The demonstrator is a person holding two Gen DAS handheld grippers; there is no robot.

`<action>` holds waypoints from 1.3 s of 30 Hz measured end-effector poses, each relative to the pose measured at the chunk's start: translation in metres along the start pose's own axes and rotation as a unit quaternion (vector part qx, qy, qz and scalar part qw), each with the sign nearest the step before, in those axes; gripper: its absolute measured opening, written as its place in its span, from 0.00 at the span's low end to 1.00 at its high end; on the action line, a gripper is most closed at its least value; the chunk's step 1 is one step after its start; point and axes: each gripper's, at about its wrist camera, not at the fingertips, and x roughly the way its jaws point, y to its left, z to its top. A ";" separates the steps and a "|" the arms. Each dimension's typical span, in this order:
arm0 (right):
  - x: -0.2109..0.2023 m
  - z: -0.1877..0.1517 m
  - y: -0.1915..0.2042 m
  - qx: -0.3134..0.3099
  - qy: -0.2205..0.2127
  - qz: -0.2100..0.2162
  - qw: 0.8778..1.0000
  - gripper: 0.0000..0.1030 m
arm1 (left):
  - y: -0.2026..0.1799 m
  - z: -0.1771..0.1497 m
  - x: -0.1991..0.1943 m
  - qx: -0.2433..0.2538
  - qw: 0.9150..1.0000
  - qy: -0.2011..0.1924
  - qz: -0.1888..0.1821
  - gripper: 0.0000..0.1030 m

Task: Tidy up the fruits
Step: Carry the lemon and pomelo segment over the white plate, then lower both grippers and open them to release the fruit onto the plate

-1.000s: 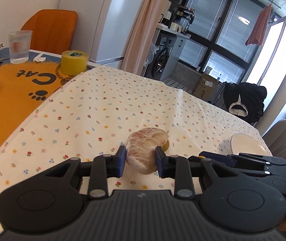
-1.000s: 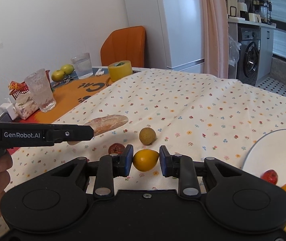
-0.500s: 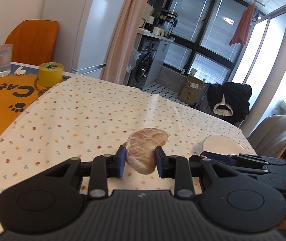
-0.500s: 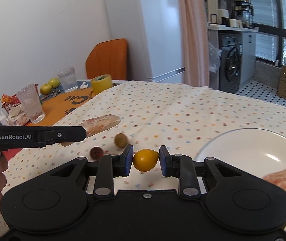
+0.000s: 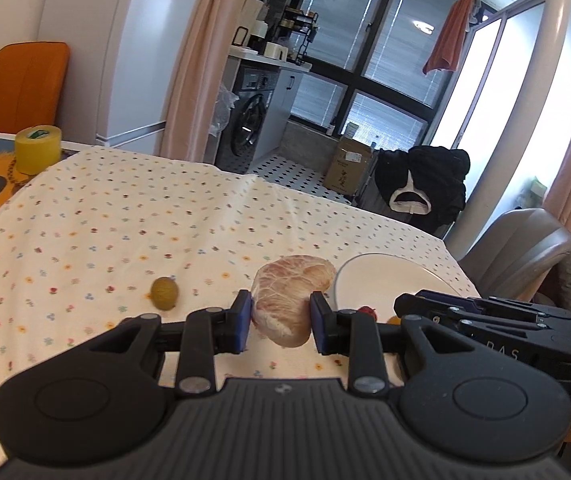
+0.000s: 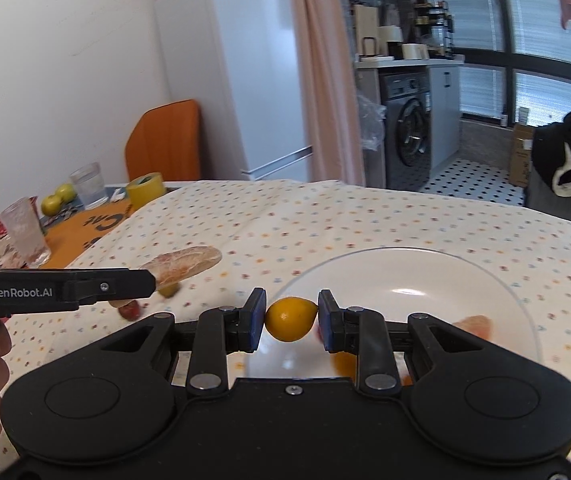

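Your left gripper (image 5: 281,316) is clenched on a peeled pomelo segment (image 5: 291,296), held clear of the table (image 5: 125,216) just left of the white plate (image 5: 385,280). The blue fingers (image 5: 242,316) pinch it across its narrower lower part, with the wide end sticking up and forward. It looks soft, membrane-covered and juicy, so it probably squashes or tears if you squeeze harder; keep the grip light and central, and lower it rather than drop it

Your right gripper (image 6: 291,320) is grasping a small orange-yellow citrus, likely a kumquat (image 6: 291,319), over the near rim of the white plate (image 6: 425,276). It is light, smooth-skinned and rounded, so it can slip out sideways or roll once released. The fingers (image 6: 255,318) sit on opposite ends across the widest part, which is the right hold. Set it down away from the rim

Already on the plate: a pale orange segment (image 6: 473,326), blurred, plus more orange and red pieces mostly hidden behind the right gripper, too blurred to name

Loose on the floral cloth: an olive-green round fruit (image 5: 164,293) and a small red fruit (image 6: 129,311). Both are small and round, likely rollers; take them across the middle
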 end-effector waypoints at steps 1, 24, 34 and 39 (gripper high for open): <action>-0.001 -0.001 -0.003 0.002 0.000 -0.003 1.000 0.26 | -0.003 0.000 0.001 0.002 1.000 0.000 -0.002 0.28; -0.017 -0.021 -0.078 0.060 -0.006 -0.059 0.996 0.26 | -0.053 0.001 0.048 0.049 0.998 0.031 -0.030 0.28; -0.021 -0.028 -0.105 0.101 -0.013 -0.065 0.993 0.37 | -0.082 0.002 0.073 0.074 0.995 0.047 -0.043 0.28; -0.020 -0.030 -0.112 0.110 -0.014 -0.059 0.992 0.37 | -0.092 0.002 0.085 0.082 0.994 0.054 -0.044 0.28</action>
